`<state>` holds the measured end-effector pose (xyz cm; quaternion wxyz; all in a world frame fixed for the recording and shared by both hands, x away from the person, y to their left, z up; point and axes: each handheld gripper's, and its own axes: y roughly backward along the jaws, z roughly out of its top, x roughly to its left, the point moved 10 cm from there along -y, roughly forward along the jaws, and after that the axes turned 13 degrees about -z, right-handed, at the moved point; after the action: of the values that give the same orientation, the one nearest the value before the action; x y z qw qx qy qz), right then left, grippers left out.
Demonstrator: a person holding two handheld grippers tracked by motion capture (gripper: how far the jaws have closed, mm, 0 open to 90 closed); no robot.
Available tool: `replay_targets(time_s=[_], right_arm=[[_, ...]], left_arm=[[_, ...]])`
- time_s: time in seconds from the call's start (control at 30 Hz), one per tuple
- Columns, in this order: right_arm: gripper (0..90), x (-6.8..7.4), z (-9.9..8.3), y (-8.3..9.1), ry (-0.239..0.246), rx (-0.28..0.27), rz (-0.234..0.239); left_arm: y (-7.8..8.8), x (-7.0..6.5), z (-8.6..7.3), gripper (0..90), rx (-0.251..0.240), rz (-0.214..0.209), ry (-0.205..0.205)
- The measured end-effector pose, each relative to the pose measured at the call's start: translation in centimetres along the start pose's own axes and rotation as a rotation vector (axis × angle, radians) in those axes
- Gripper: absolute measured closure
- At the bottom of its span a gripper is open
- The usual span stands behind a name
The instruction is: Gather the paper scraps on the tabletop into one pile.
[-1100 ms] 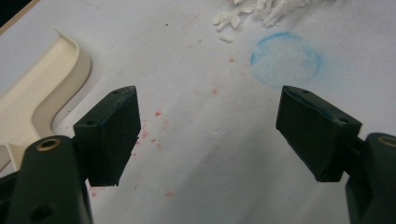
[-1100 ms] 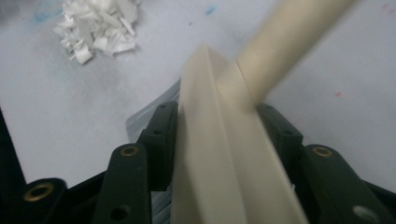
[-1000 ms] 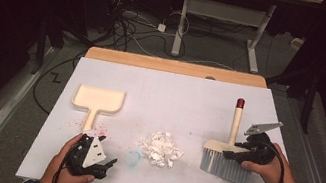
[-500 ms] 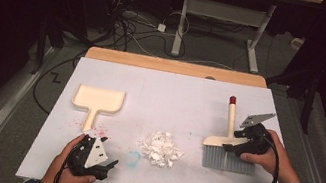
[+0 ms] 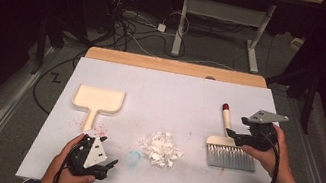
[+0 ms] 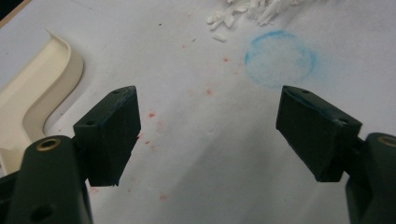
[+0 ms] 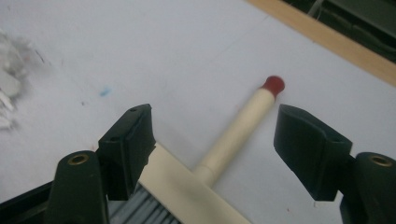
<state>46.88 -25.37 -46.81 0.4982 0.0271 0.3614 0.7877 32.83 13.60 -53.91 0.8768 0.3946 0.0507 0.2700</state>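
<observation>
Brush (image 5: 230, 151): laid flat on the worktop at about 4 o'clock from the worktop's middle, grey bristles toward the person, cream handle with a red tip (image 5: 225, 106) pointed away toward 12 o'clock.
Brush in the right gripper view (image 7: 233, 135): the handle is seen rising between the two jaws, untouched by either pad; the cream head passes under the left jaw.
Right gripper (image 5: 234, 134): held at 3 o'clock of the brush head, just beside the handle's base; its jaws have just been opening and are spread wide, with the handle between them but nothing gripped.
Right gripper, own view (image 7: 219, 140): both black pads are stood clear of the handle.
Paper scraps (image 5: 160, 149): a white heap is seen near the worktop's middle front, at 9 o'clock of the brush, apart from it.
Blue ring mark (image 5: 133, 158): drawn on the worktop at 8 o'clock of the scraps, just beside them.
Dustpan (image 5: 97, 102): cream, lying flat at 10 o'clock of the scraps, well apart from the brush, handle toward the person.
Left gripper (image 5: 110, 166): held at the front edge at 6 o'clock of the dustpan; jaws spread wide, nothing held.
Left gripper, own view (image 6: 205, 135): bare worktop with red specks lies between the pads.
Worktop (image 5: 170, 98): covered by a white sheet, with a wooden edge at the far side.
</observation>
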Motion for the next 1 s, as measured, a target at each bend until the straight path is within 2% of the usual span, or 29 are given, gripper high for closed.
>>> replay_targets(time_s=[0.07, 0.17, 0.2, 0.43, 0.57, 0.73, 0.83, 0.93, 1.0], right_arm=[[29.3, 0.1, 0.5, 0.6, -0.039, -0.036, 0.013], [28.6, 0.0, 1.2, 1.7, -0.080, -0.090, -0.017], [28.6, 0.1, 1.3, 2.1, -0.092, -0.108, -0.014], [26.6, 1.0, 1.6, 4.7, -0.090, -0.202, -0.103], [25.7, 1.5, 1.3, 5.9, -0.108, -0.234, -0.119], [23.4, 2.4, 0.3, 7.0, -0.093, -0.254, -0.155], [23.7, 3.0, -0.6, 7.4, -0.102, -0.268, -0.138], [22.9, 3.5, -2.0, 7.3, -0.085, -0.266, -0.152], [22.0, 3.7, -3.0, 7.1, -0.055, -0.258, -0.165]], left_arm=[[0.1, 0.0, 0.0, 20.9, -0.002, 0.002, -0.001], [0.1, 0.0, 0.0, 20.8, -0.006, 0.004, 0.001], [0.2, 0.1, 0.0, 20.8, -0.006, 0.005, 0.001], [0.2, 0.1, 0.0, 20.8, -0.008, 0.008, -0.001], [0.2, 0.1, 0.1, 20.8, -0.009, 0.009, 0.000], [0.1, 0.2, 0.2, 20.8, -0.007, 0.011, -0.001], [0.1, 0.3, 0.2, 20.8, -0.009, 0.011, 0.001], [0.0, 0.4, 0.2, 20.7, -0.008, 0.013, 0.007], [-0.1, 0.3, 0.2, 20.4, -0.008, 0.013, 0.013]])
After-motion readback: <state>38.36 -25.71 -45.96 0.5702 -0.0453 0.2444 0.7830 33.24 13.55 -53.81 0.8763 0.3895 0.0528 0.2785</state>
